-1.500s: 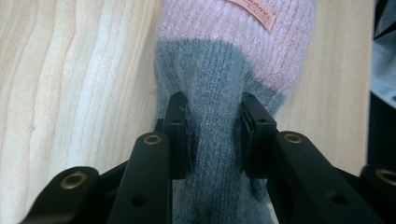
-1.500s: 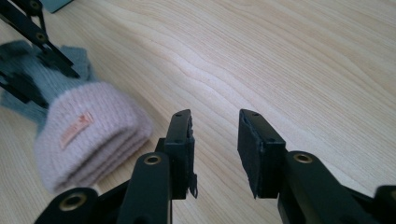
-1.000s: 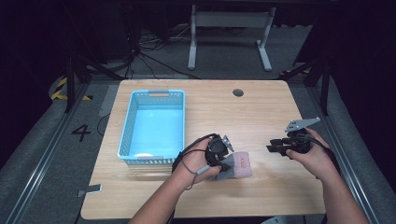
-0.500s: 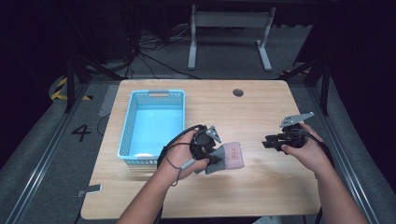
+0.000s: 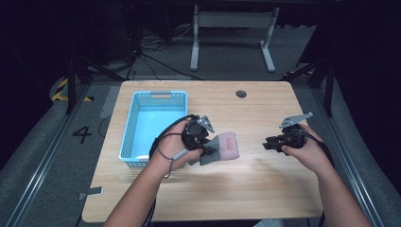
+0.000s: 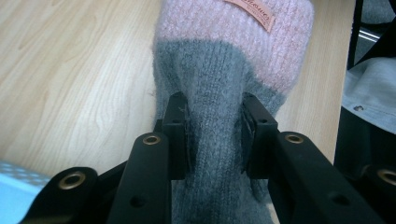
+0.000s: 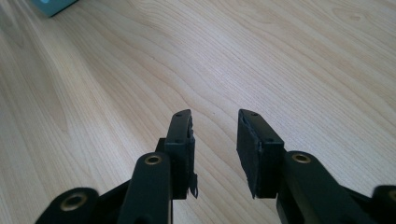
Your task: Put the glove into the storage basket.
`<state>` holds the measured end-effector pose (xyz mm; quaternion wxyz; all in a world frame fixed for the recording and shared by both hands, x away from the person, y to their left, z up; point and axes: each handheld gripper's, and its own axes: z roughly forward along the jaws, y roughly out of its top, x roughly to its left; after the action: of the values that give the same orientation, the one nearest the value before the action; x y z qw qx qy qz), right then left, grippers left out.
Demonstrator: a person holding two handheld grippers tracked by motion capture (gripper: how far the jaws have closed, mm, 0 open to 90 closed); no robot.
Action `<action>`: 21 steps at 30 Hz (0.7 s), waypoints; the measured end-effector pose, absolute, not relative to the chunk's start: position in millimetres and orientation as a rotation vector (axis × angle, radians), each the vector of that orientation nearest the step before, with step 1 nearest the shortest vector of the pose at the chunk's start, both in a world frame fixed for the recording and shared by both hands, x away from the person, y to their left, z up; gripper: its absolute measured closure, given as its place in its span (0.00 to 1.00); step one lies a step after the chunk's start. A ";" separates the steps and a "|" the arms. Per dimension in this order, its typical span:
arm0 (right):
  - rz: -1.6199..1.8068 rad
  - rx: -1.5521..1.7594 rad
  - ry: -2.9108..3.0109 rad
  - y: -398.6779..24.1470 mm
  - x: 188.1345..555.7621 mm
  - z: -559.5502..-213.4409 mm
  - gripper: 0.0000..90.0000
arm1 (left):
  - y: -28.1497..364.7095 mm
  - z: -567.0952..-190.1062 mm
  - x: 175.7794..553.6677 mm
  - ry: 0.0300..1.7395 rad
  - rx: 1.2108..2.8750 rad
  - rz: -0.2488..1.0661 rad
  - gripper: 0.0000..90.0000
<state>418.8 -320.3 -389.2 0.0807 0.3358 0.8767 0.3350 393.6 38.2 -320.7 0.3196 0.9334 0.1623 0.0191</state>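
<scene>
High view shows the left gripper (image 5: pixel 204 146) clamped on the grey part of a grey-and-pink knitted sock (image 5: pixel 222 147), which a second ago lay near the front edge of the table (image 5: pixel 265 189) and now hangs lifted just right of the blue basket (image 5: pixel 137 123). Left gripper view confirms both pads pinching the knit. The right gripper (image 7: pixel 215 154), jaws partly apart and empty, waits near the right edge, so dropping the sock into the basket looks next.
</scene>
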 end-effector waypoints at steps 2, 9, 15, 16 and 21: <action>1.000 1.004 2.621 -320.6 419.3 -390.1 0.74 | 41.9 -317.5 396.4 0.422 2.452 0.059 0.76; 0.995 1.026 2.619 -324.2 417.2 -392.4 0.74 | 55.7 -312.3 408.5 0.408 2.451 0.080 0.76; 0.990 1.040 2.616 -327.1 412.6 -394.8 0.74 | 65.8 -305.3 413.9 0.411 2.454 0.098 0.76; 0.985 1.040 2.614 -328.1 411.8 -395.5 0.74 | 67.3 -304.1 414.3 0.416 2.452 0.102 0.76; 0.964 1.059 2.593 -333.2 404.6 -396.5 0.74 | 76.5 -301.6 419.3 0.416 2.448 0.099 0.76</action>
<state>404.6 -333.2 -396.5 0.0894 0.3562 0.8719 0.3240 419.3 76.5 -301.6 0.3224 0.9325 0.1585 0.0379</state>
